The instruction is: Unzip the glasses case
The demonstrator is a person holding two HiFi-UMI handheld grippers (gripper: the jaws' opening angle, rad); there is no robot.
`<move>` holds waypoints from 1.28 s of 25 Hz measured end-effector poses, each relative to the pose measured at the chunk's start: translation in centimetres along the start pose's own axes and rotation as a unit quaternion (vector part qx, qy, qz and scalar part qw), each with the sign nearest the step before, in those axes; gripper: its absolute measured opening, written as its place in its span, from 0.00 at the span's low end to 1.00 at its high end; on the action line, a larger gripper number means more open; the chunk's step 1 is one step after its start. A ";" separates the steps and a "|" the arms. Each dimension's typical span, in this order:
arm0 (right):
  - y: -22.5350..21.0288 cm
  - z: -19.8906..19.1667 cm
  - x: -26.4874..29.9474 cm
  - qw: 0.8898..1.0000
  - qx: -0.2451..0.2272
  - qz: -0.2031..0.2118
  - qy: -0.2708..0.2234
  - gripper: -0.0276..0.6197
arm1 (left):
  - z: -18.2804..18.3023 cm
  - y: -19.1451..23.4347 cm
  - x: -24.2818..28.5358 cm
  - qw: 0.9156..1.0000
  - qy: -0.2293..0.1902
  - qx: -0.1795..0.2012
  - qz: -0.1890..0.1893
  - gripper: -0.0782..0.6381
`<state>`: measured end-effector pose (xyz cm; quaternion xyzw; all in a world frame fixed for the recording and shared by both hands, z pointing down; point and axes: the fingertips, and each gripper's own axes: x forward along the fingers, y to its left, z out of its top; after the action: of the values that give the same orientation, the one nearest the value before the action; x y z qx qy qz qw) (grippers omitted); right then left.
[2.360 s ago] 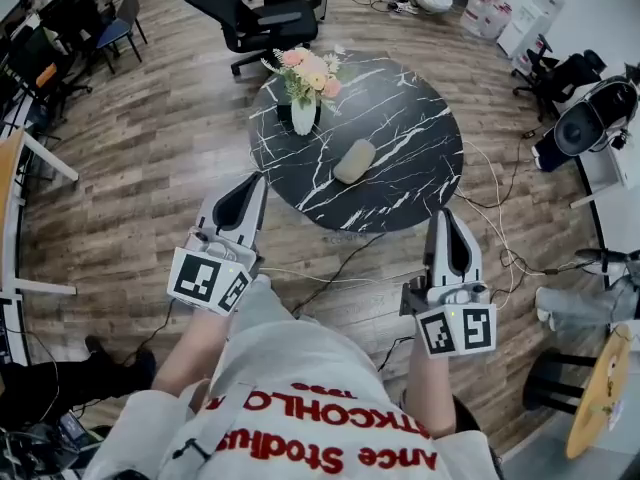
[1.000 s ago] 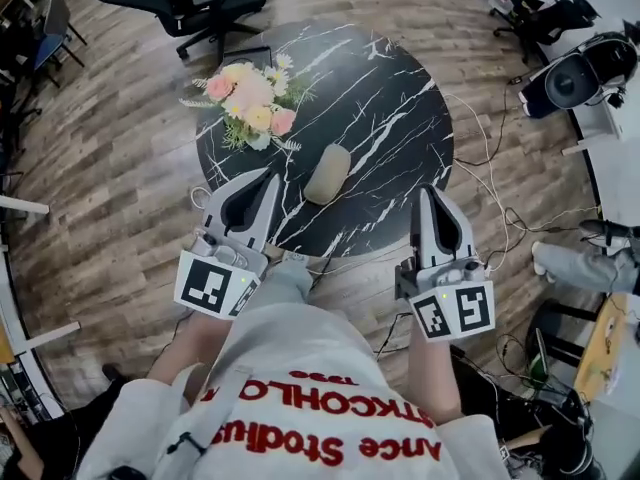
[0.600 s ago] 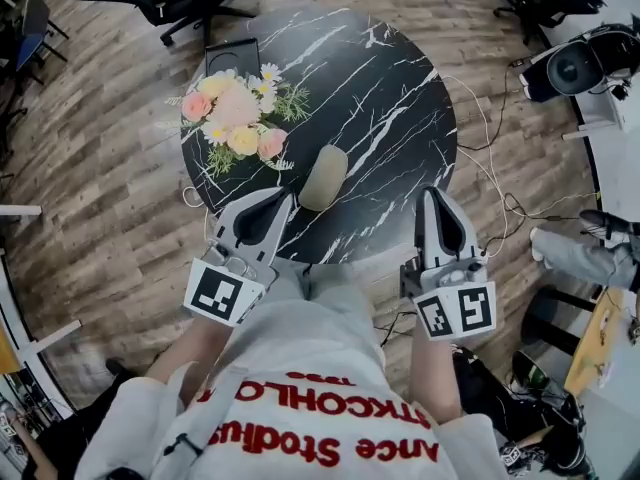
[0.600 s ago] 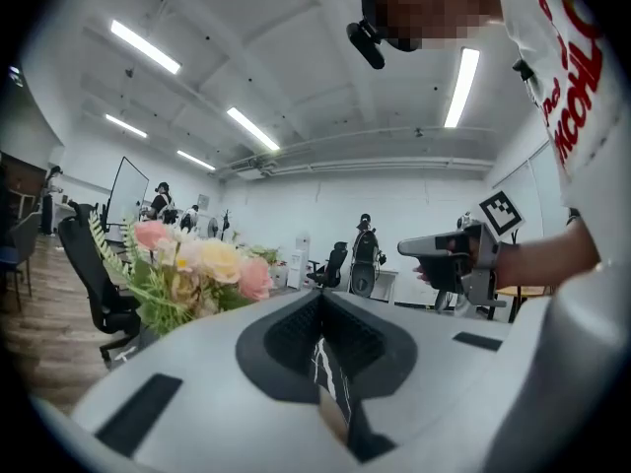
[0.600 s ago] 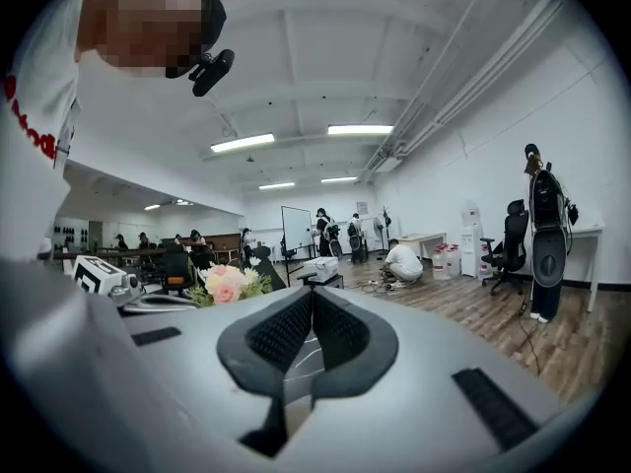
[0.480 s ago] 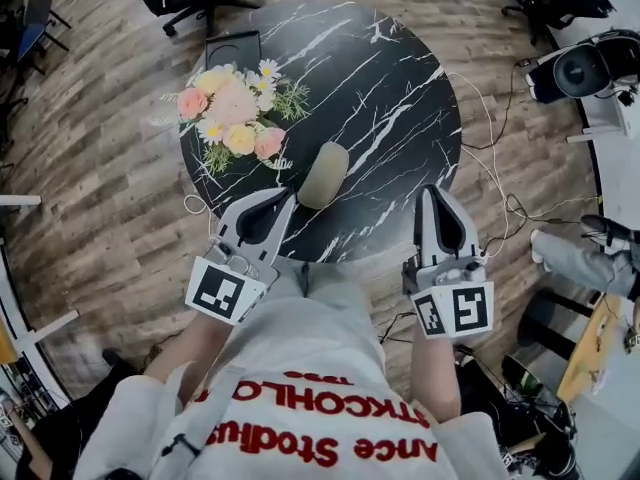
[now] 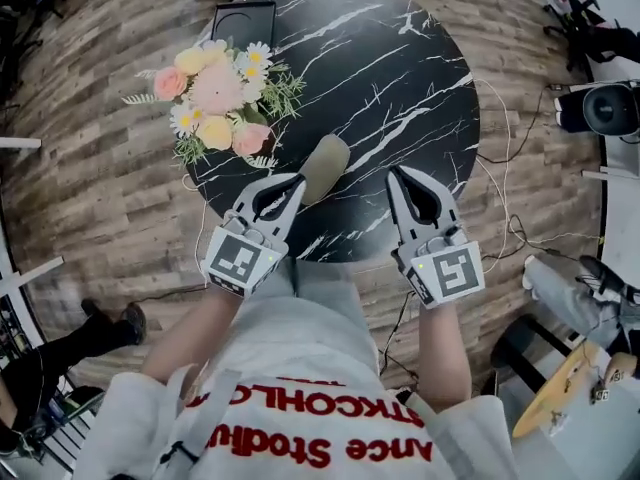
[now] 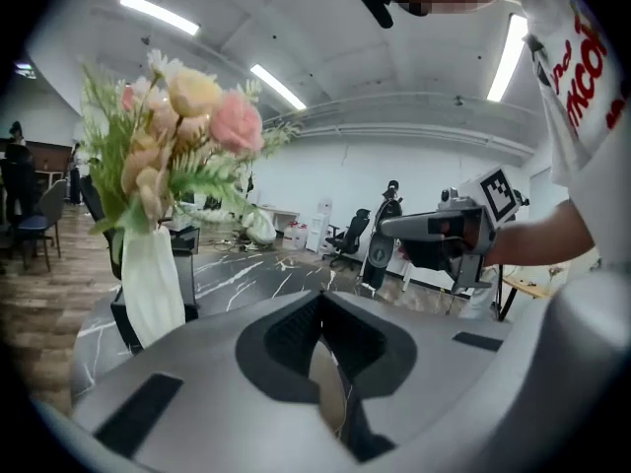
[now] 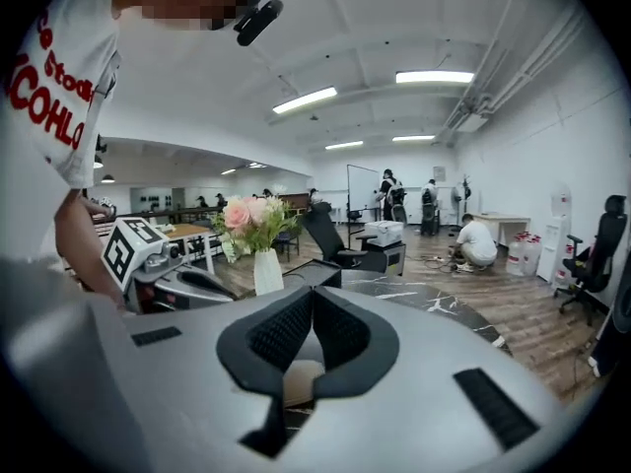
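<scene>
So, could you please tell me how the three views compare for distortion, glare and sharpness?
Head view: evenly lit, the table and glasses case sharp, floorboards bowed at the edges. Left gripper view: strong fisheye with dark corners, the ceiling light blown out. Right gripper view: same fisheye, ceiling lights glaring.

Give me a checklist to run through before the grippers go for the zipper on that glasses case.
1. Glasses case within reach: ok, it lies on the black table just ahead of both grippers.
2. Zipper pull located: cannot tell, no view shows it.
3. Left gripper empty: ok, fingers together on nothing.
4. Right gripper ready to pinch: not ok, fingers are shut; open them first.
5. Flower vase clear of the case: ok, it stands apart, on the left gripper's side.
</scene>
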<state>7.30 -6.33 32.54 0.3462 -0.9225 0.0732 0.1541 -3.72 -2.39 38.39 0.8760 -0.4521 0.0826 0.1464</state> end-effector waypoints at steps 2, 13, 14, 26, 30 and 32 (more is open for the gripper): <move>0.0 -1.6 1.5 0.999 -0.010 0.048 0.020 0.07 | -1.5 0.2 1.3 1.000 0.017 -0.006 0.011 0.11; 0.5 -14.0 7.9 0.878 -0.245 0.347 0.222 0.22 | -7.0 0.4 5.9 0.994 0.086 -0.028 0.053 0.11; 0.2 -15.1 8.4 0.856 -0.277 0.363 0.240 0.24 | -7.4 0.4 6.3 0.994 0.093 -0.028 0.057 0.11; -1.3 -21.9 13.3 0.642 -0.512 0.473 0.321 0.40 | -11.5 1.1 8.7 0.982 0.170 -0.004 0.088 0.11; -1.2 -22.3 14.1 0.604 -0.530 0.498 0.326 0.44 | -11.7 1.3 8.7 0.984 0.157 -0.021 0.086 0.11; -1.2 -22.6 14.3 0.578 -0.549 0.509 0.324 0.44 | -11.7 1.3 8.7 0.985 0.153 -0.019 0.079 0.11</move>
<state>3.19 -10.62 58.70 -0.3780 -0.6997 -0.2732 0.5412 0.07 -5.90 52.10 0.8117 -0.4937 0.2179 0.2235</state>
